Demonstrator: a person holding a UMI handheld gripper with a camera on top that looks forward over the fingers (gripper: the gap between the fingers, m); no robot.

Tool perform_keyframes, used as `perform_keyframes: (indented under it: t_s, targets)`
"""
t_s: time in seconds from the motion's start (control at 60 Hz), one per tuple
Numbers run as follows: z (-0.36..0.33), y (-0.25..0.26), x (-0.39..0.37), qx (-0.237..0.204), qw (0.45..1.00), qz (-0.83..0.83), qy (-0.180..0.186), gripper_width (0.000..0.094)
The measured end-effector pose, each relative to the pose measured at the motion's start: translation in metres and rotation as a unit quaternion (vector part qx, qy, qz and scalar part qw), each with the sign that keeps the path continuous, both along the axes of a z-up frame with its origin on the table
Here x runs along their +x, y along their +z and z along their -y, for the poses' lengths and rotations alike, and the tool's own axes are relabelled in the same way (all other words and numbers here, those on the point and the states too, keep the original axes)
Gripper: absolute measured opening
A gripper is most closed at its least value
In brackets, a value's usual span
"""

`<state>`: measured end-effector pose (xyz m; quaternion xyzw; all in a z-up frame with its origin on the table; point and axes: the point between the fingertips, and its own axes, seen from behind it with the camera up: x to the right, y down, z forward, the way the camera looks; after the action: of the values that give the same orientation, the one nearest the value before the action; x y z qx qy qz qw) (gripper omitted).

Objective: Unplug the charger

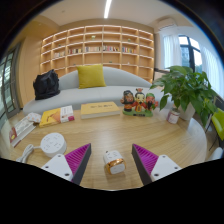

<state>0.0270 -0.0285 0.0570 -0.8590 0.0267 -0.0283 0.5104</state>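
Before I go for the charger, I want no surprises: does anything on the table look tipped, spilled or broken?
Nothing stands out. The small white charger sits on the wooden table between the open gripper's fingers, not gripped. The books, the white round thing and the potted plant look undisturbed.

Wooden counter [120, 135] in front, grey sofa [100, 88] with yellow cushion [91, 76] behind, tall bookshelf [98, 50] on the wall, bright curtained window [190, 50] beside, ceiling strip light [107, 8].

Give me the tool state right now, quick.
Tool: open, holding nothing; a small white and gold object, perhaps the charger, sits on the table between its fingers with gaps either side.
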Motion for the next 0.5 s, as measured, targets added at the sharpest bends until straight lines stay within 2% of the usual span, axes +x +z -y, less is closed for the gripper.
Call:
perform_keyframes:
  t_s: [0.3, 0.5]
  targets:
    - [0.118, 0.046, -0.005, -0.009, 0.999, 0.019, 0.025, 0.0845]
    - [0.187, 0.078, -0.019, 0.009, 0.999, 0.025, 0.041, 0.0847]
